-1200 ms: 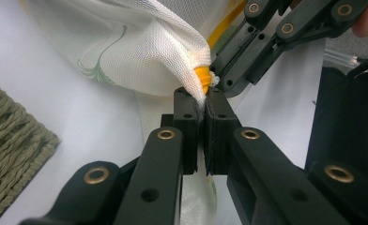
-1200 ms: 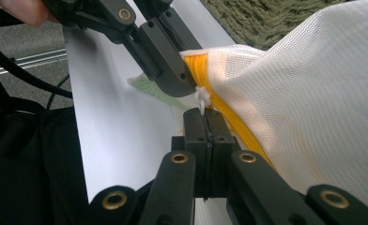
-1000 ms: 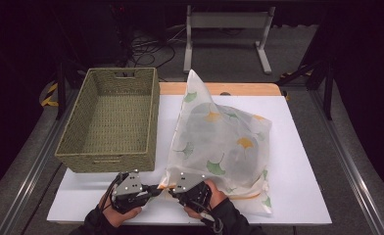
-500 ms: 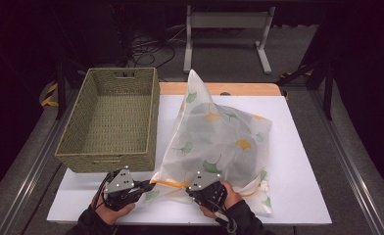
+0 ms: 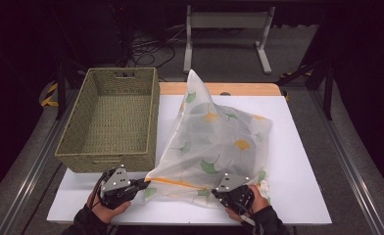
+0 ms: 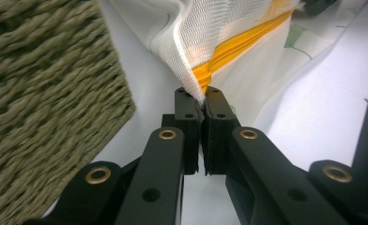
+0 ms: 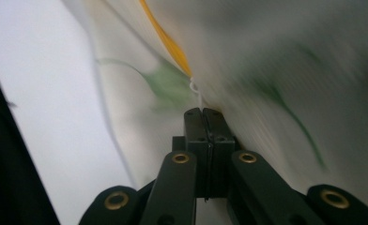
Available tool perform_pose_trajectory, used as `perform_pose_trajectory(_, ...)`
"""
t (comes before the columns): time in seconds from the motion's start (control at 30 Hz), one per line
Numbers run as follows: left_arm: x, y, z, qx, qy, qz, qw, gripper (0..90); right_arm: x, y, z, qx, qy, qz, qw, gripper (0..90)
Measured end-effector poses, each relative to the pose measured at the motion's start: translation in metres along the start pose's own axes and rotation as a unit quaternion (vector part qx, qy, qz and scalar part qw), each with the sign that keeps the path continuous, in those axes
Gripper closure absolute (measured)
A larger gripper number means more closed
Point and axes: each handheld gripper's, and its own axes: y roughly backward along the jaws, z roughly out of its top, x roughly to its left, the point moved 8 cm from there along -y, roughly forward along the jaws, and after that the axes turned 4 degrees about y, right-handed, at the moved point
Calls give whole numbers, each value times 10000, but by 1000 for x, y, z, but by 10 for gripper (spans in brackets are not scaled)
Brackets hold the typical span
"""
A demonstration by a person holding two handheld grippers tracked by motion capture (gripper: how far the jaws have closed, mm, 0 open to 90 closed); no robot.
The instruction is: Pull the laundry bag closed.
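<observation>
the mesh bag (image 5: 214, 142), white with green and yellow leaf prints and an orange zipper (image 5: 178, 183) along its near edge, lies on the white table top (image 5: 302, 166) to the right of the woven basket (image 5: 114, 120). its far corner stands up in a peak near the wooden strip at the table's far edge; its near edge is drawn out between the two grippers.

left gripper (image 5: 143, 184): held in the person's left hand (image 5: 107, 208) at the near left of the table, just in front of the basket's near wall. the forearm enters from the bottom edge and the tool points to the right, roughly level with the table. in the left gripper view the jaws are pressed together on the bag's corner at the end of the orange zipper (image 6: 229, 47); the mesh fabric (image 6: 191, 33) rises from between them, and the basket wall (image 6: 41, 93) lies close on that view's left.

right gripper (image 5: 218, 194): held in the person's right hand (image 5: 253, 203) at the near edge of the table, right of centre, well apart from the left gripper. the tool points left and slightly away from the person. in the right gripper view the jaws stand together with the bag's fabric (image 7: 266, 70) against their tips, beside the zipper line (image 7: 168, 42); that view is blurred, so it cannot be told for certain whether fabric is pinched between them.
</observation>
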Motion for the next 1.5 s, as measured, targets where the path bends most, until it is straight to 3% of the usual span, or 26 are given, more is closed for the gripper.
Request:
perform_pose_trajectory(0.27, 4, -3, -3, 115, -58, 107, 9999, 865, -34, 26, -43, 149, -480, -445, 9977, 900)
perform_pose_trajectory(0.47, 10, -4, -4, 149, -56, 178, 9997, 865, -55, 44, -73, 234, -831, -794, 9931, 900)
perform_pose_trajectory(0.6, 12, -3, -4, 166, -100, 221, 9996, 866, -62, 51, -83, 247, -961, -927, 9907, 900)
perform_pose_trajectory(0.67, 14, -1, -5, 166, -91, 233, 9995, 866, -71, 58, -93, 242, -1124, -1057, 9877, 900)
perform_pose_trajectory(0.87, 15, 0, -6, 187, -196, 251, 9993, 867, -81, 65, -102, 197, -1299, -1131, 9849, 900)
perform_pose_trajectory(1.1, 13, -1, -7, 254, -329, 292, 9987, 867, -85, 64, -101, 253, -1194, -1254, 9846, 900)
perform_pose_trajectory(1.5, 6, -13, -7, 380, -518, 233, 9977, 865, -104, 63, -103, 299, -1212, -1553, 9799, 900)
